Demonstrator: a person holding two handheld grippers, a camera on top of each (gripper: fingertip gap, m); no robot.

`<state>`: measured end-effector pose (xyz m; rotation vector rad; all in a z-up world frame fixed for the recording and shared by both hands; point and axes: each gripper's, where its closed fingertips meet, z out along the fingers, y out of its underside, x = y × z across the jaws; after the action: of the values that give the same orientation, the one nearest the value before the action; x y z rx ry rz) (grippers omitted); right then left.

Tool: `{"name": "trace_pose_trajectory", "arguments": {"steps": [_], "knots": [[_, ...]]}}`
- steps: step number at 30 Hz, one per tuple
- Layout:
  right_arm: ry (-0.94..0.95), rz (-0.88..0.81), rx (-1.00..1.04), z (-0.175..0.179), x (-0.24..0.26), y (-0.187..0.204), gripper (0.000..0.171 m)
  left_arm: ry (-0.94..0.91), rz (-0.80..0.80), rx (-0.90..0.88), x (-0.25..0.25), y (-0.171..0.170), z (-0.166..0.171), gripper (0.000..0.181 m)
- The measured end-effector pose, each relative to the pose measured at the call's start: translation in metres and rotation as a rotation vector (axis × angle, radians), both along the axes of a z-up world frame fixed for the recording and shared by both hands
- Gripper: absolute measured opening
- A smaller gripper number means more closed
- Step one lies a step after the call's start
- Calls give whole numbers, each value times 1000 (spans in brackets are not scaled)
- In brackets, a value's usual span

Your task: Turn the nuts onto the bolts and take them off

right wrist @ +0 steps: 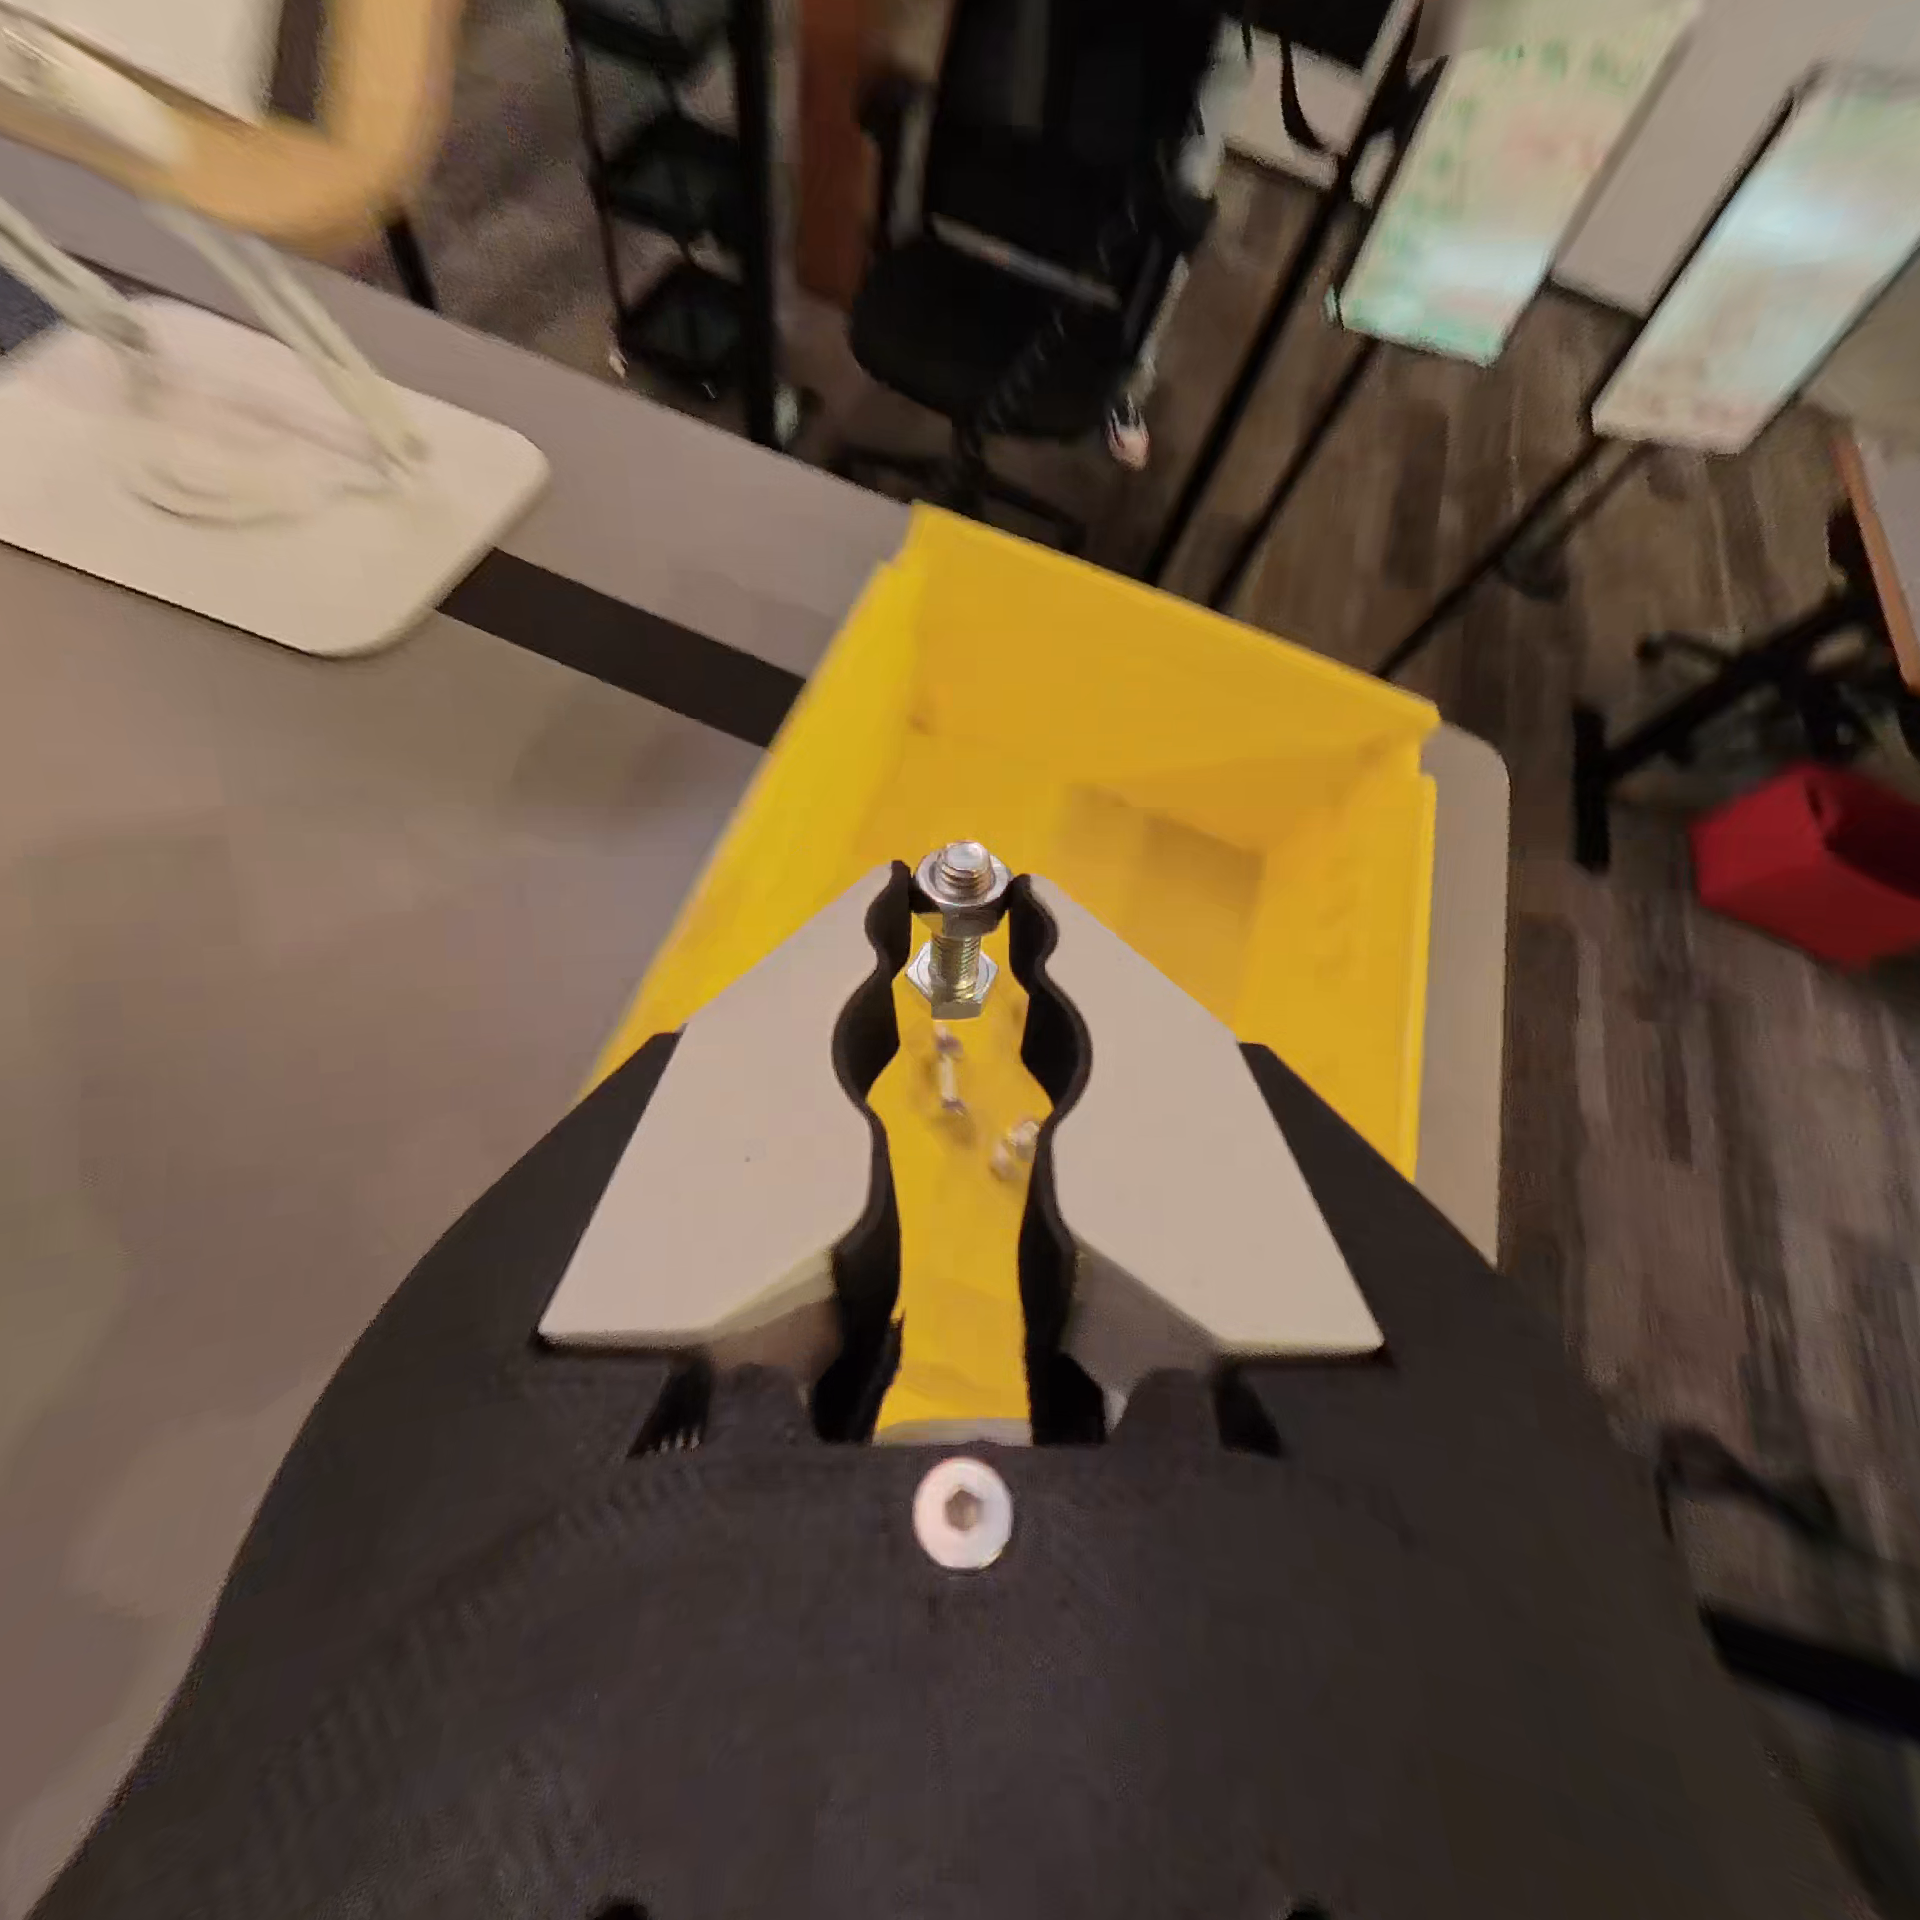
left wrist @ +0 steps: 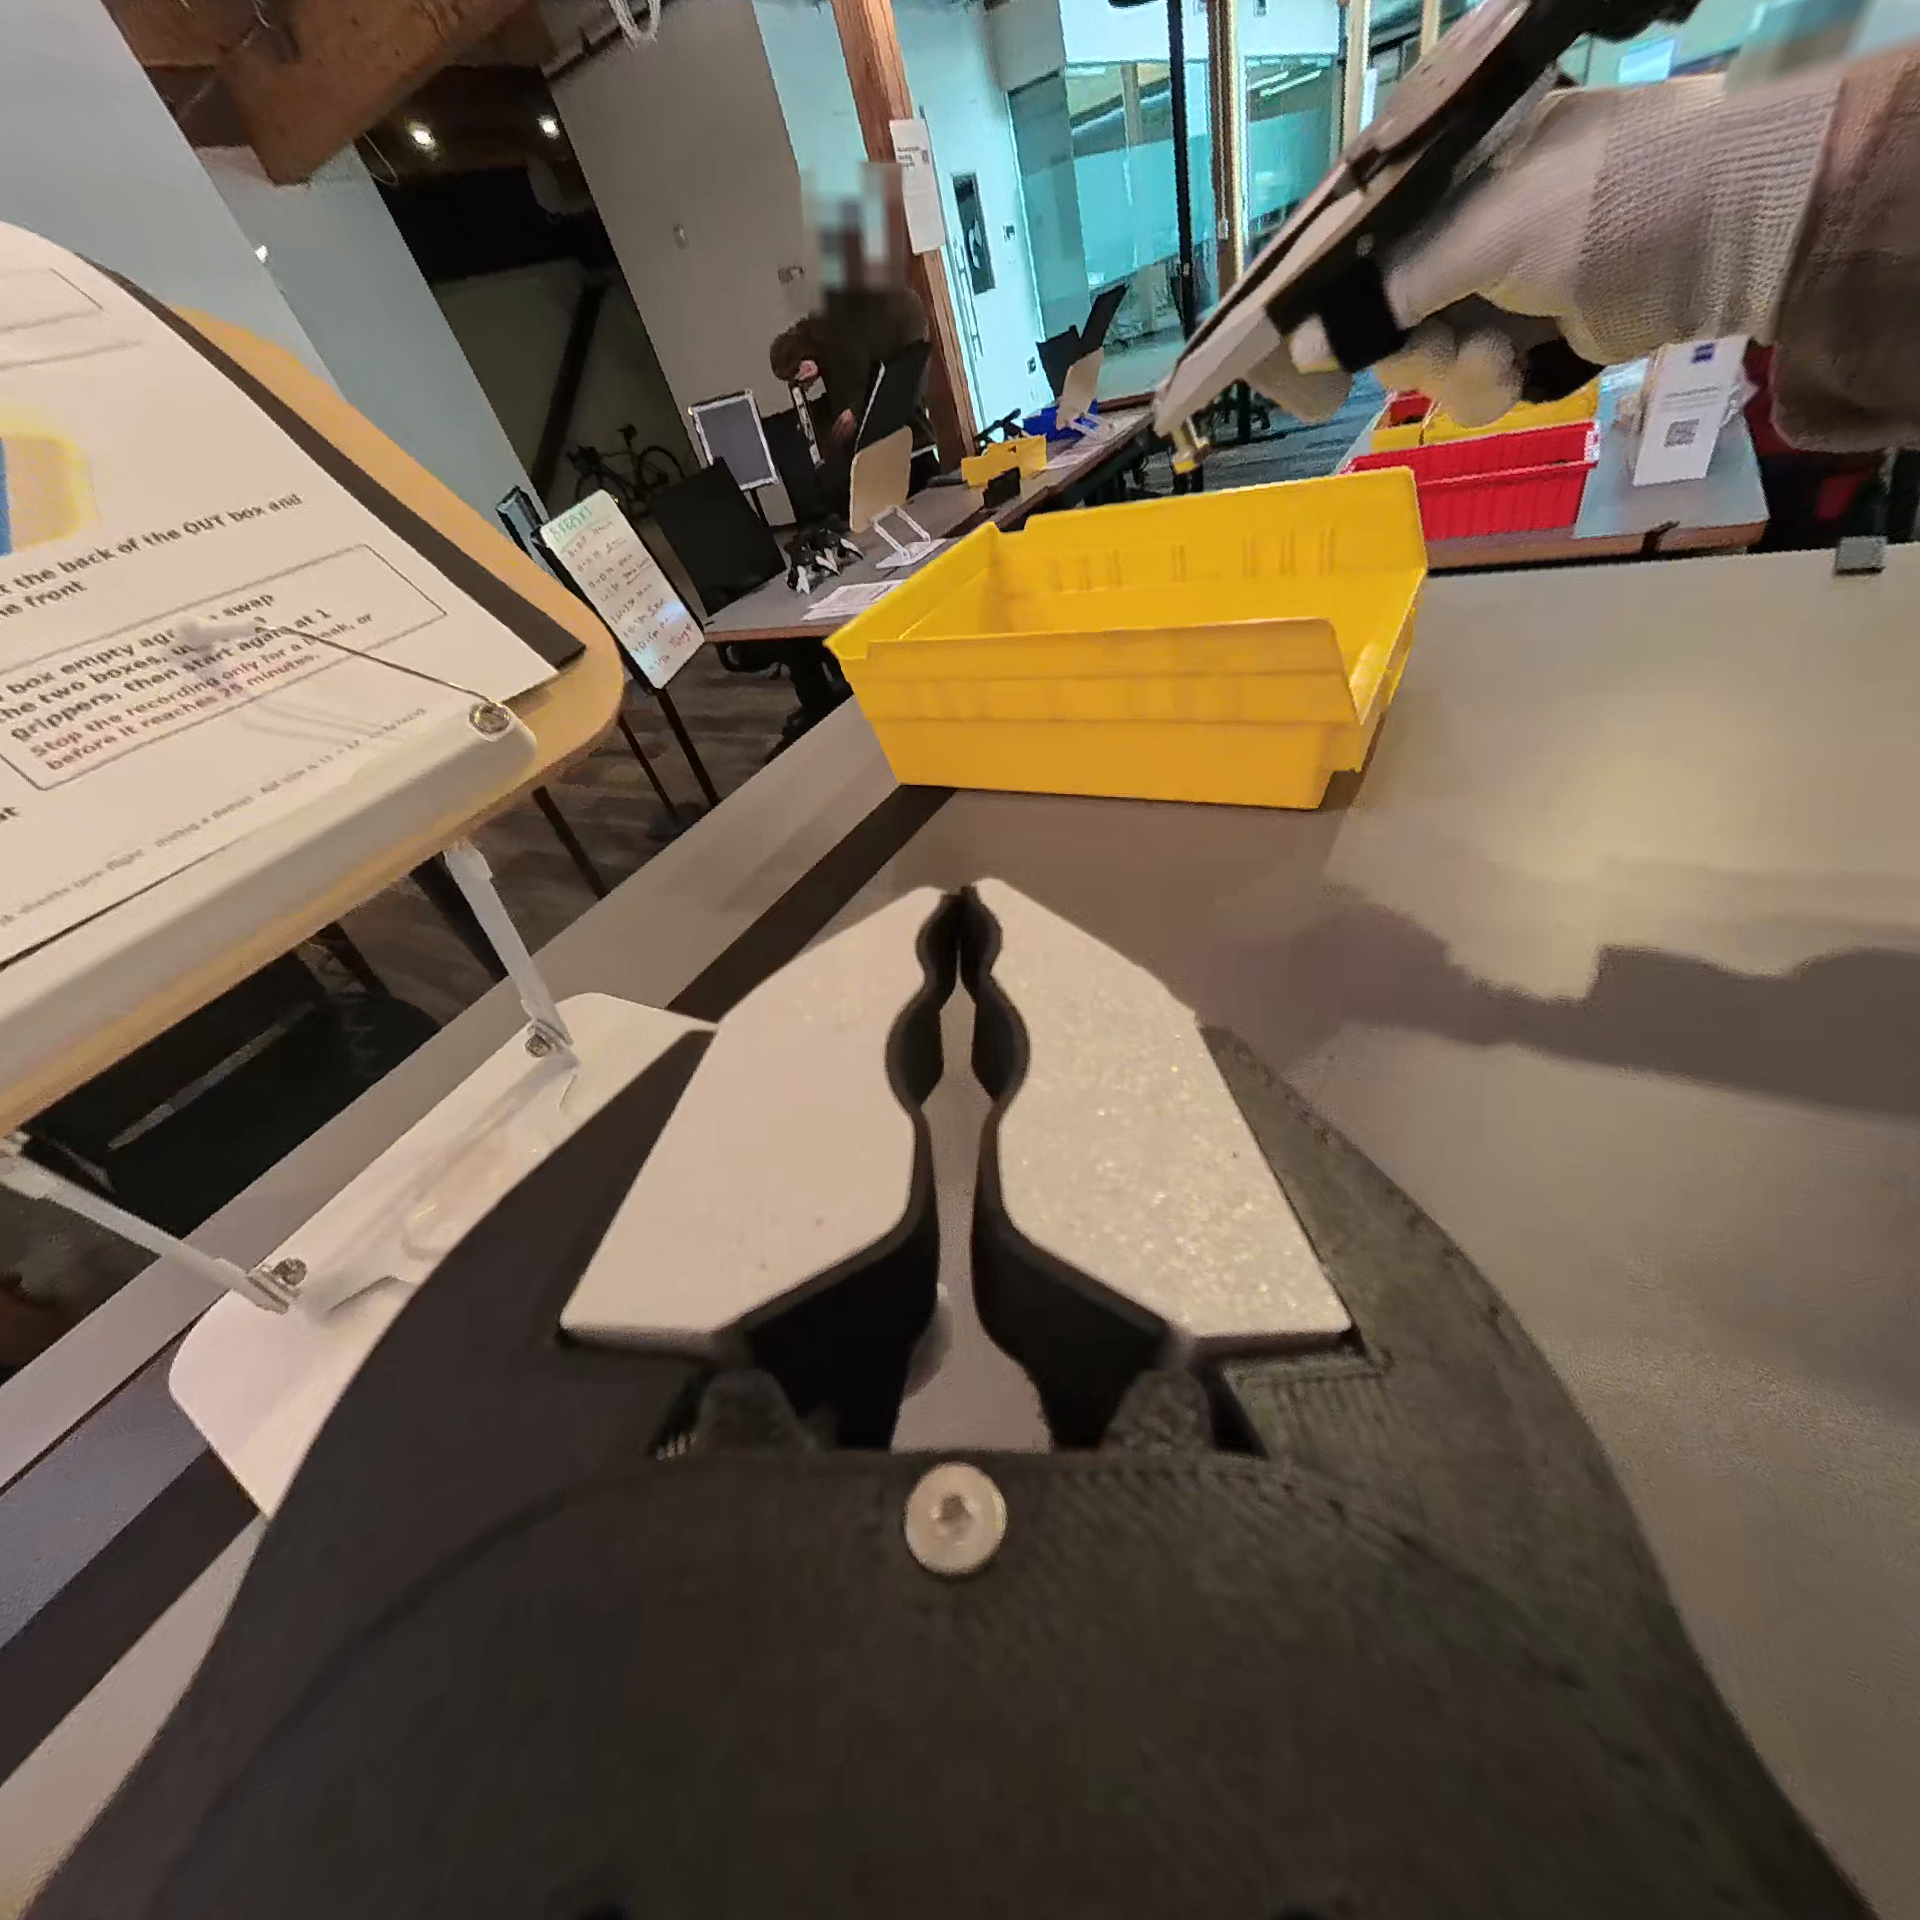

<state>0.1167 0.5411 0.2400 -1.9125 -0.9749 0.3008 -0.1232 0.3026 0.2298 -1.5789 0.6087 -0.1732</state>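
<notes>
In the right wrist view my right gripper [right wrist: 961, 896] is shut on a silver nut [right wrist: 961, 881] at its fingertips. The nut sits on the end of a bolt [right wrist: 953, 982], whose hex head points back toward the camera. It hangs over the open yellow bin [right wrist: 1340, 883], where a few loose bolts [right wrist: 951, 1081] lie on the floor. In the left wrist view my left gripper [left wrist: 964, 896] is shut with nothing between its pads, low over the grey table [left wrist: 1558, 831] in front of the yellow bin [left wrist: 1101, 727]. The right gripper [left wrist: 1179, 426] shows above the bin, held by a gloved hand.
A paper on a white stand [left wrist: 208, 623] rises at the left, its flat base [left wrist: 436, 1174] on the table; it also shows in the right wrist view [right wrist: 260, 488]. Red and yellow bins [left wrist: 1496, 488] sit on a far table. A red bin [right wrist: 1808, 862] lies on the floor. The tips of one gripper are about 35 cm away from the tips of the other.
</notes>
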Motion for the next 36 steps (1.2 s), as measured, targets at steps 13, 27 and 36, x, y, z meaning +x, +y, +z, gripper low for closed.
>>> {"name": "trace_pose_trajectory", "arguments": {"steps": [13, 27, 36], "knots": [[-201, -211, -227, -126, 24, 70, 17, 10, 41, -43, -18, 9, -18, 0], [-292, -214, -355, -159, 38, 80, 17, 11, 37, -59, -18, 10, -20, 0], [-331, -164, -253, -114, 45, 58, 42, 9, 24, -72, -9, 9, -20, 7]]}}
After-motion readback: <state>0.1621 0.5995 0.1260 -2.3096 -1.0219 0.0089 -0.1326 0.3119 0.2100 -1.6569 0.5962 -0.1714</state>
